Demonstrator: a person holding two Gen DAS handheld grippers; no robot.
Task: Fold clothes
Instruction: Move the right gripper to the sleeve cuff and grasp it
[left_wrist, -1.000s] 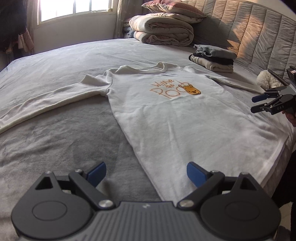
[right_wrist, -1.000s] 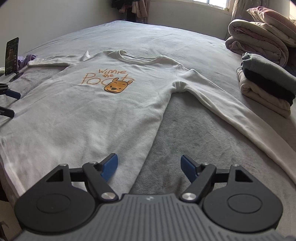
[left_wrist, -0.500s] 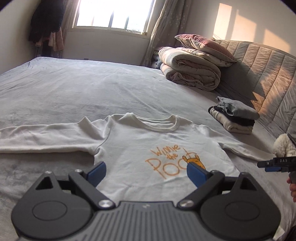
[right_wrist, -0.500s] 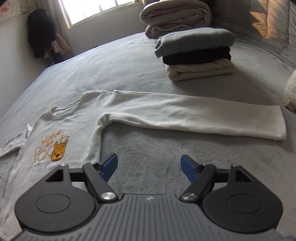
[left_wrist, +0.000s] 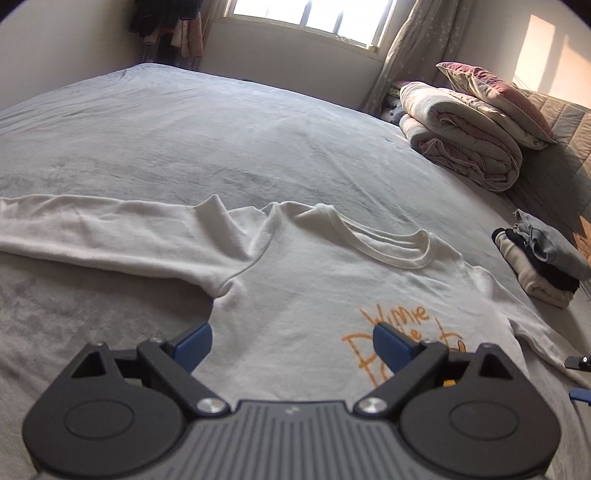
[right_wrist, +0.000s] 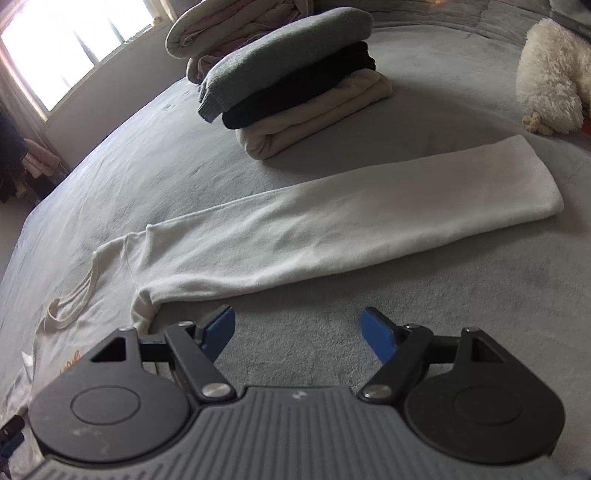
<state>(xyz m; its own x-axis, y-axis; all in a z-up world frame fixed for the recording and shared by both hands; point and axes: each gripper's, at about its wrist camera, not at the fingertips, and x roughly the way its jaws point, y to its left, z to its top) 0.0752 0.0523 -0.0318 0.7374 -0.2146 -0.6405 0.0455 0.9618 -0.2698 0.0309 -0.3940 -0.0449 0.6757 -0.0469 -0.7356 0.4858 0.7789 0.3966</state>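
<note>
Trouble first: both my tongs hang with their jaws wide apart and nothing between them, left tongs (left_wrist: 291, 341) over the chest of the white sweatshirt (left_wrist: 295, 295) near its armpit, right tongs (right_wrist: 297, 330) over bare bed (right_wrist: 443, 295) just below the right sleeve (right_wrist: 332, 229). The sweatshirt lies flat, print up, in the middle of the bed, both sleeves stretched out toward the bed's side edges. That soft fleece could bunch if I pinch only the top layer, and then the fold comes out crooked. There's already a ridge of cloth standing up at the left shoulder (left_wrist: 212, 206); fold over that and the crease stays in. Dragging a sleeve across the plush cover could pull the whole body askew. Count now: one sweatshirt spread out, two sleeves, three folded garments in the stack (right_wrist: 295, 81) toward the headboard corner, one fluffy white toy (right_wrist: 550, 74), one rolled duvet (left_wrist: 461, 147) with one pillow on top.
</note>
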